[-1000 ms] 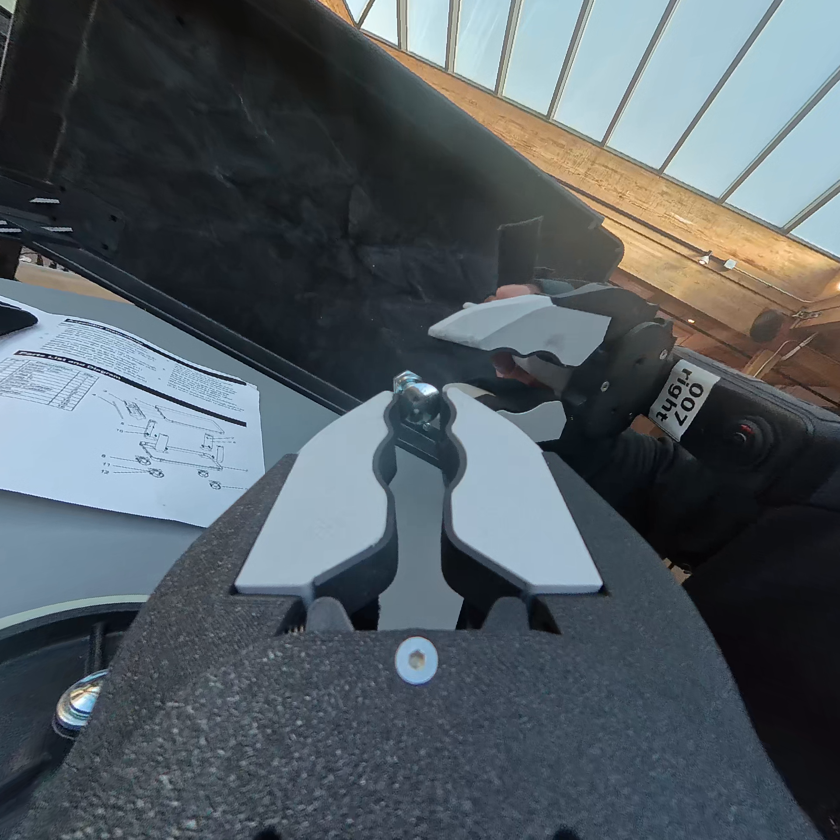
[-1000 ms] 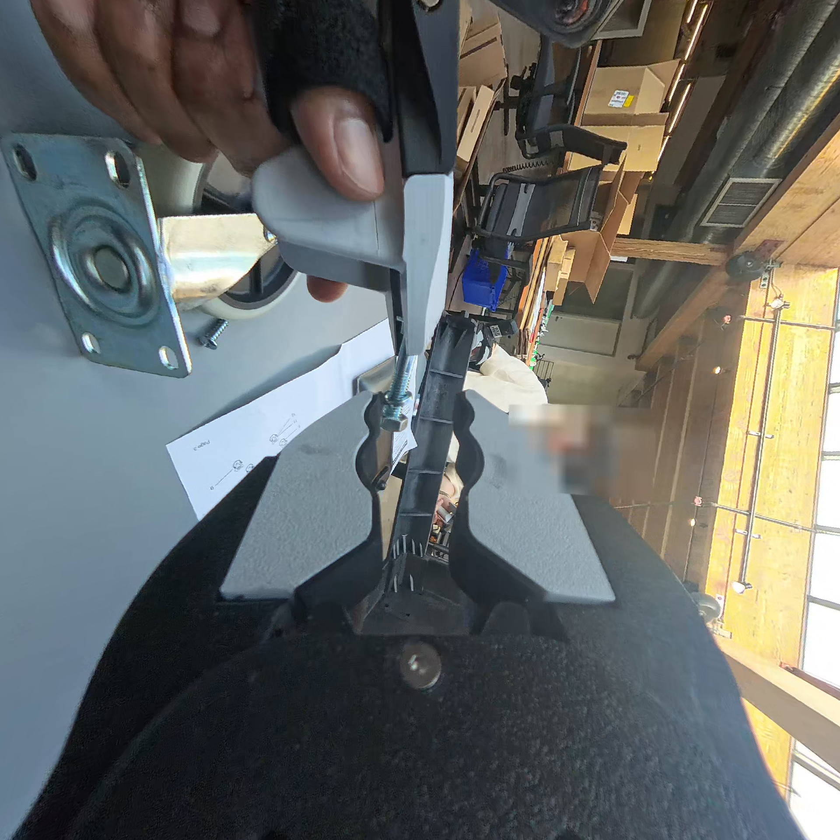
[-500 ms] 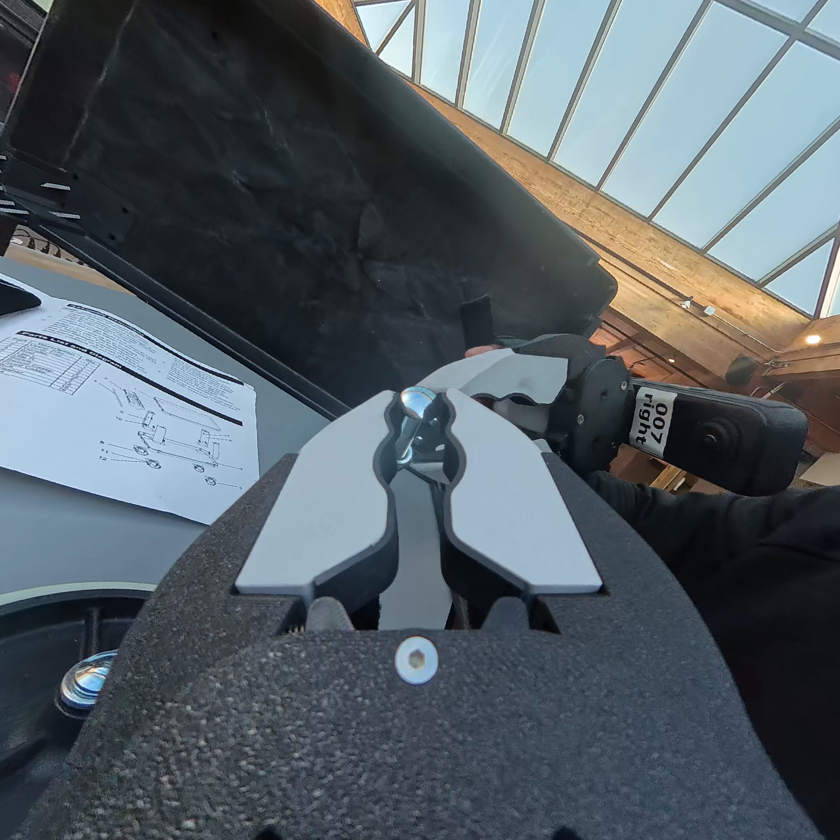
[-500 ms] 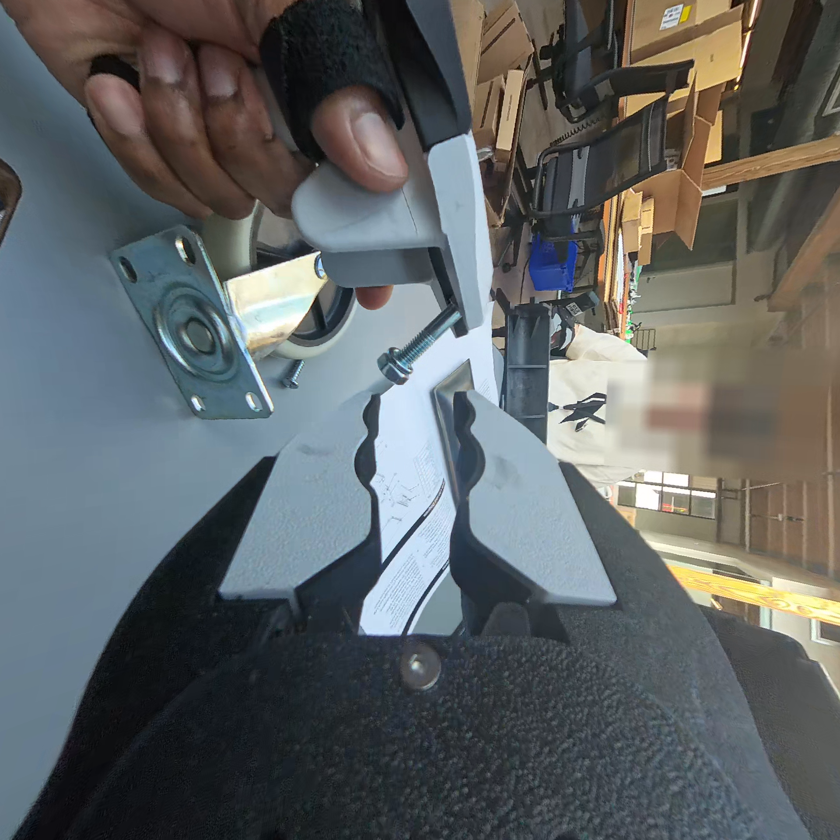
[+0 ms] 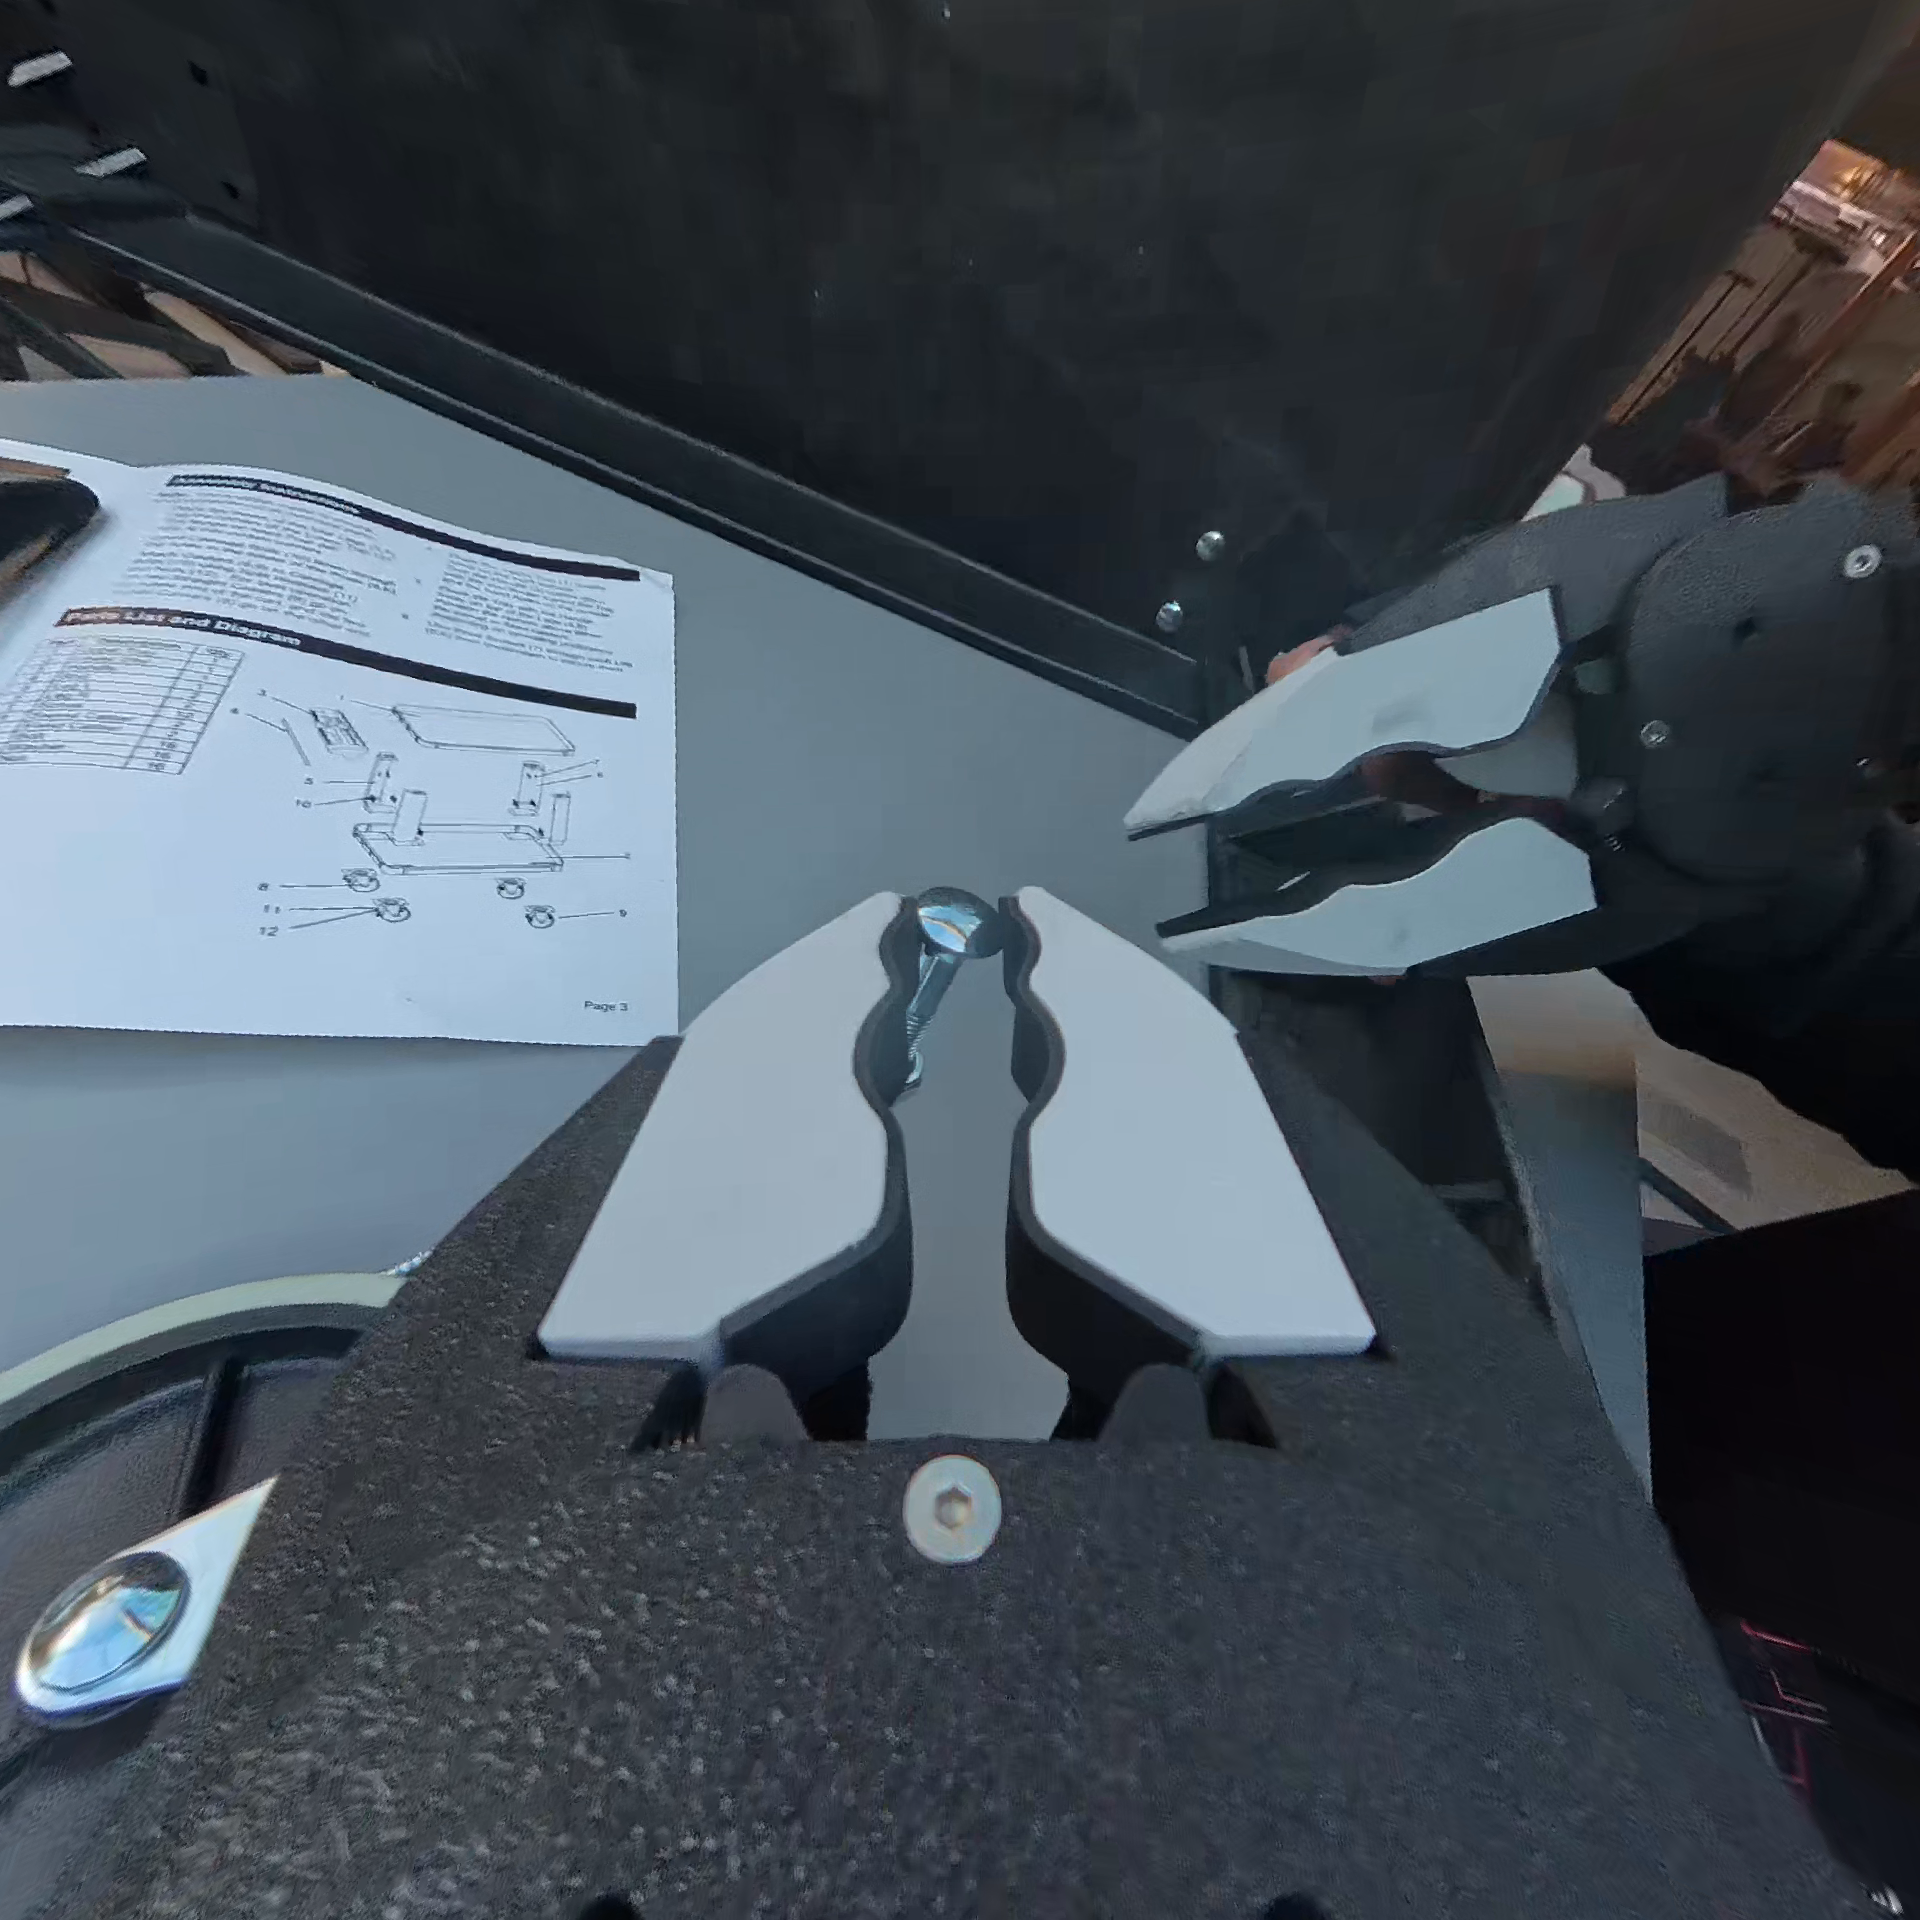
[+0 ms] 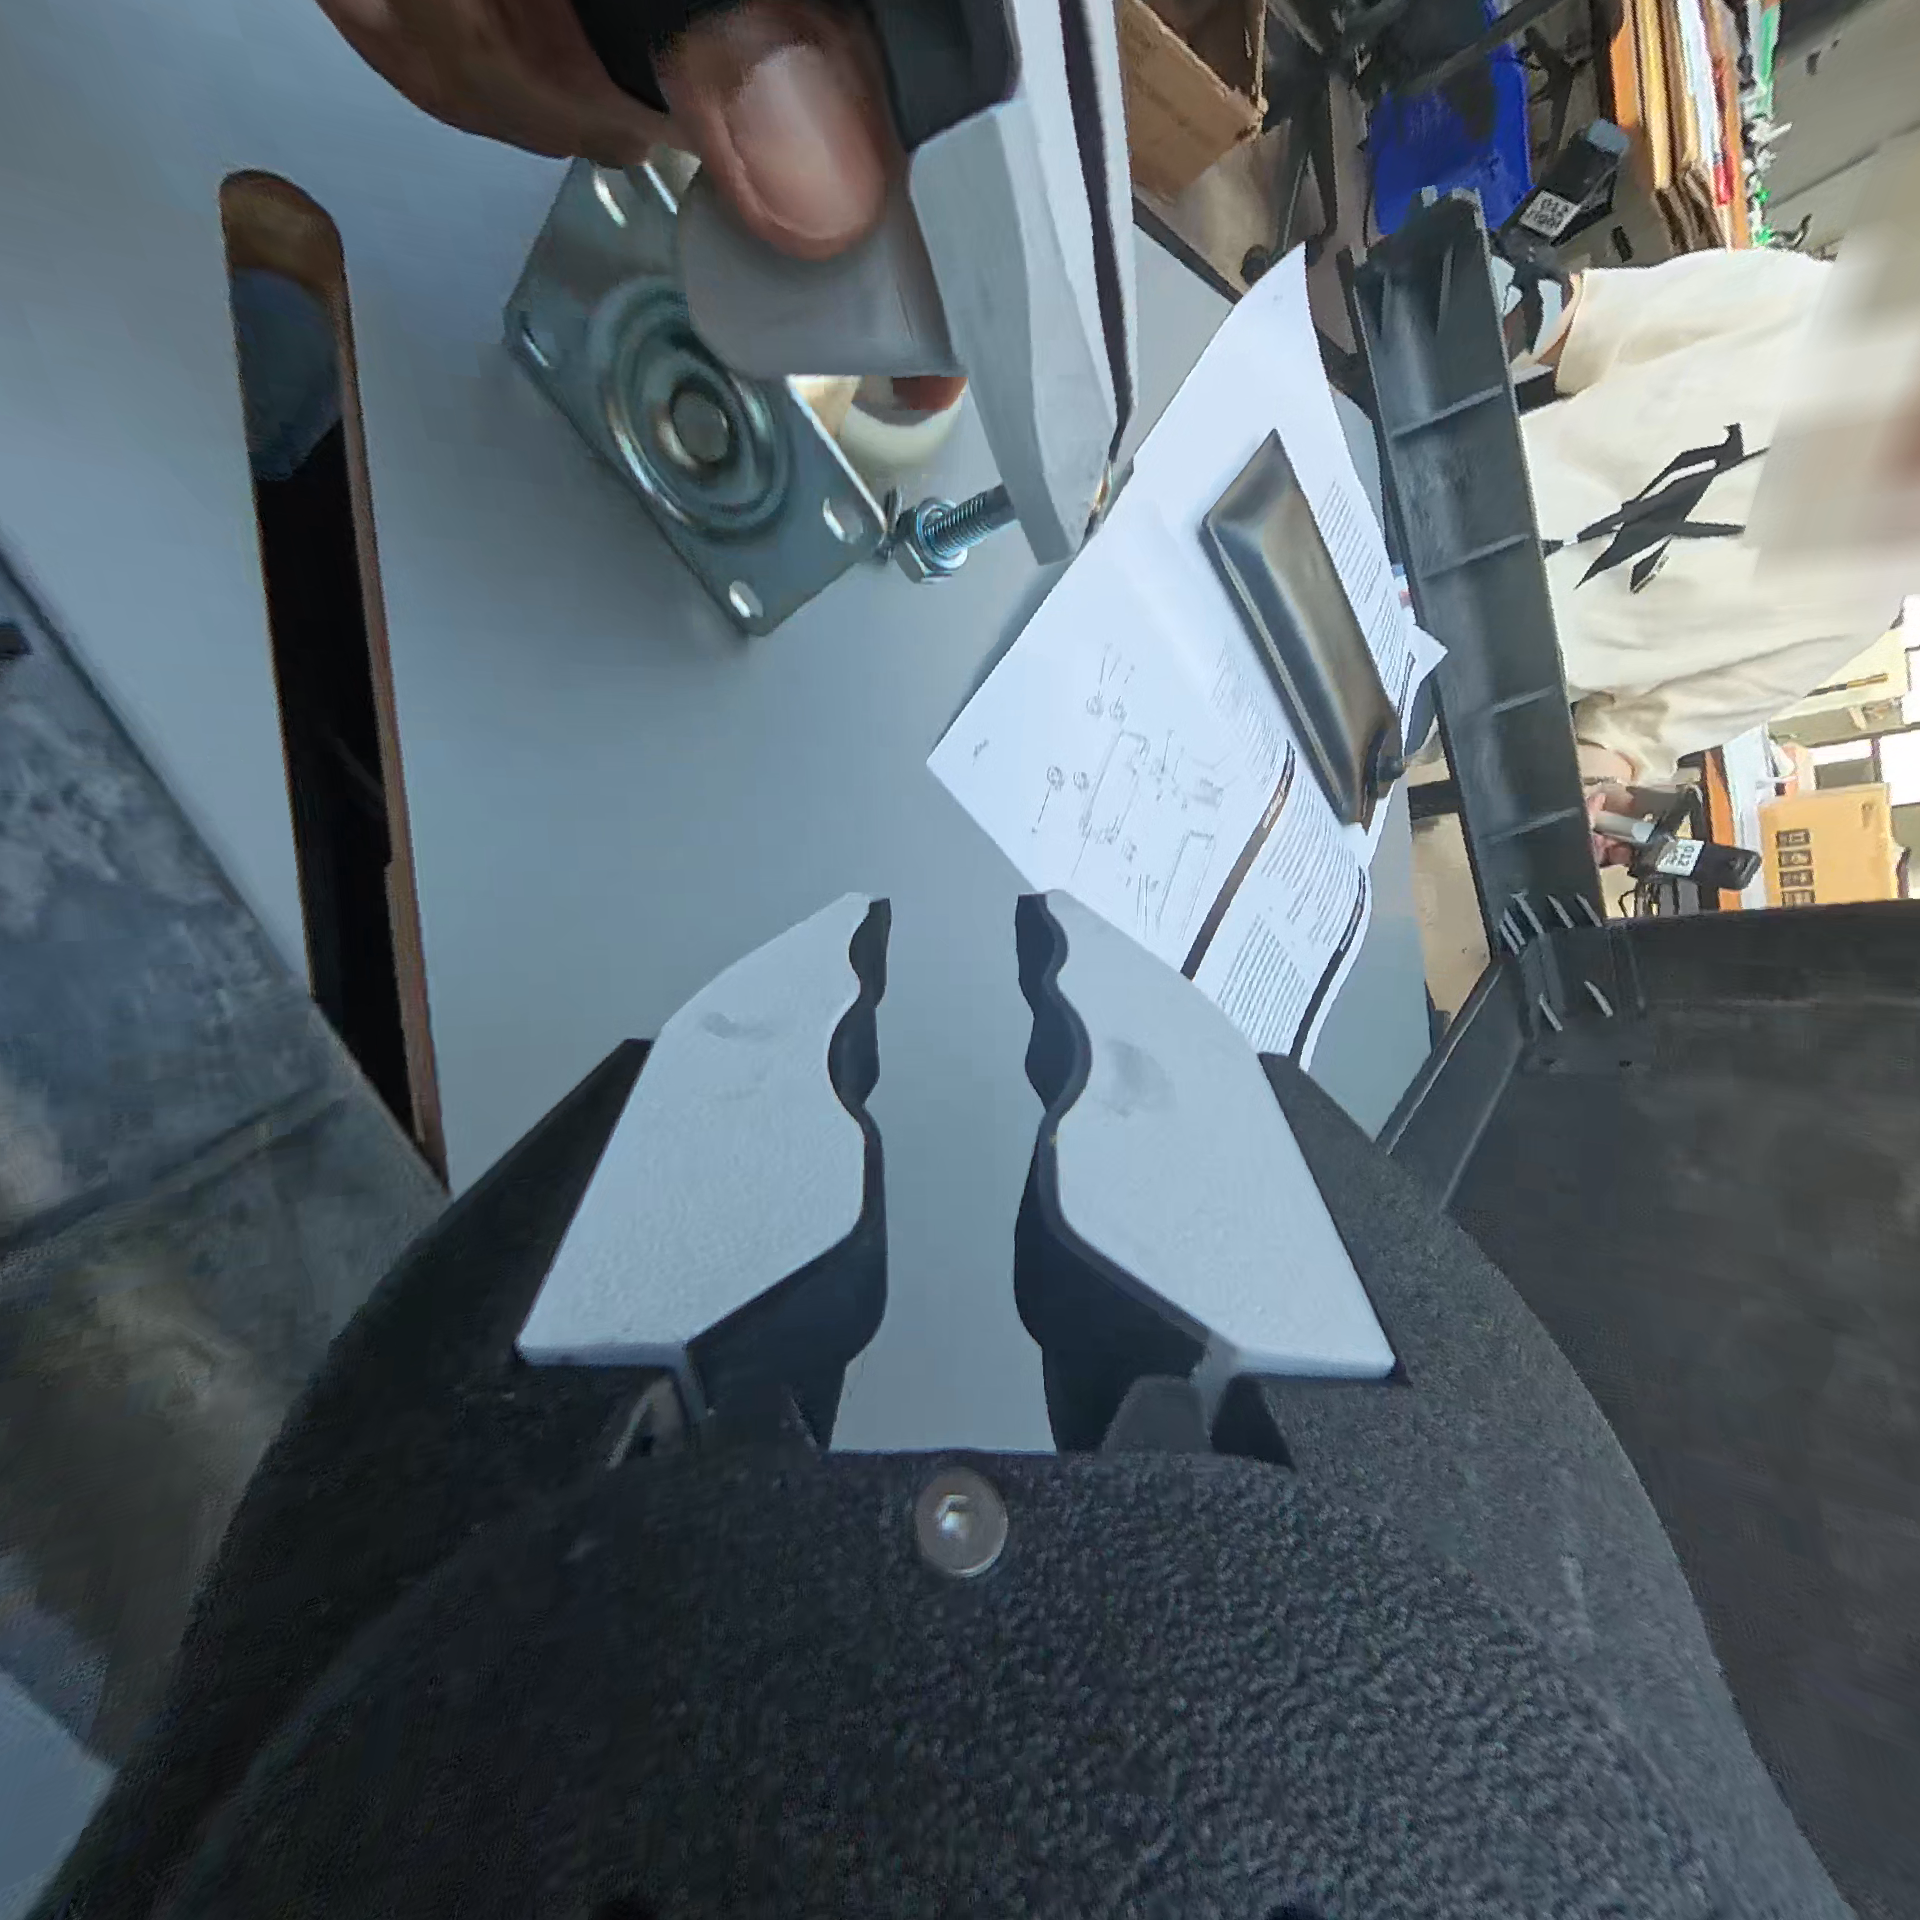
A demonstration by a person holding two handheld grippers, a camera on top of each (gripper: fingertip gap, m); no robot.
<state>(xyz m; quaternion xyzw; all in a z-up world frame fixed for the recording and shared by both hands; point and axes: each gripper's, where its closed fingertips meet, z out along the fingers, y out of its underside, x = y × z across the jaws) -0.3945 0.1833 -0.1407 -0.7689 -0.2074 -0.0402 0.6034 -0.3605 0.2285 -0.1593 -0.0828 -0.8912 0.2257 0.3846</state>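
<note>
A shiny silver bolt sits at frame centre, round domed head up, clamped between the left tool's tips; in the right wrist view its threaded end carries a nut.

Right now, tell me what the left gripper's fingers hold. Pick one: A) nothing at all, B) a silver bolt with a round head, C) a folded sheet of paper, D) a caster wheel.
B: the left gripper has its fingers closed on a silver bolt, round head at the tips, while the instruction sheet lies flat on the grey table.
</note>
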